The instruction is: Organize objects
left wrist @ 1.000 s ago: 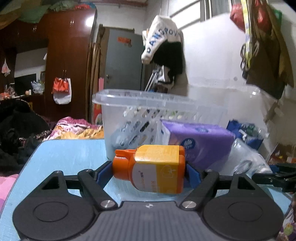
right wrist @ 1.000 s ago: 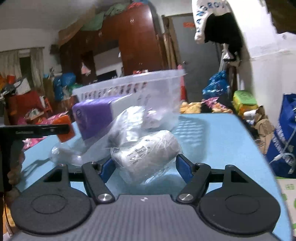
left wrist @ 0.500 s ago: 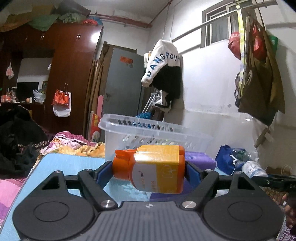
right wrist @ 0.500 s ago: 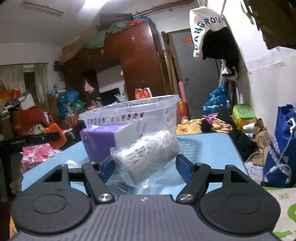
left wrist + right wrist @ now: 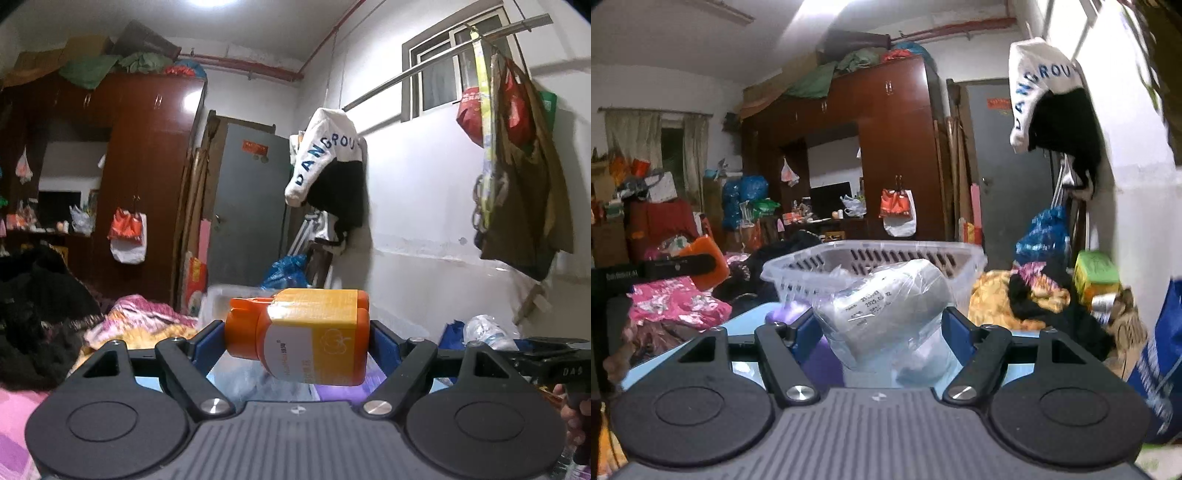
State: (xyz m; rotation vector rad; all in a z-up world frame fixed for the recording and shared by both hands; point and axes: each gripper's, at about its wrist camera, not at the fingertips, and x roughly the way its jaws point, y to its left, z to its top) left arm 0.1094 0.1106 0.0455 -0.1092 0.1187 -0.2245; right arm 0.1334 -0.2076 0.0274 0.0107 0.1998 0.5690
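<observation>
My left gripper [image 5: 297, 338] is shut on an orange bottle [image 5: 299, 334] with a yellow label, held sideways in the air above the clear plastic basket [image 5: 221, 299]. My right gripper [image 5: 879, 325] is shut on a grey roll in a clear plastic bag [image 5: 882, 306], held up in front of the basket [image 5: 871, 258]. A purple tissue pack [image 5: 812, 350] lies on the blue table [image 5: 746, 317] below the right gripper; it also shows in the left wrist view [image 5: 343, 391]. The left gripper with its bottle [image 5: 705, 262] shows at the left of the right wrist view.
A brown wardrobe [image 5: 882, 155] and a grey door [image 5: 251, 206] stand behind the table. Piled clothes [image 5: 140, 314] lie past the far edge. A white wall with hanging bags [image 5: 517, 177] is at the right. A blue bag [image 5: 1160, 362] stands by the table's right side.
Both grippers have risen with their loads. The basket and tissue pack have dropped low in both views, and more of the ceiling and wall shows.
</observation>
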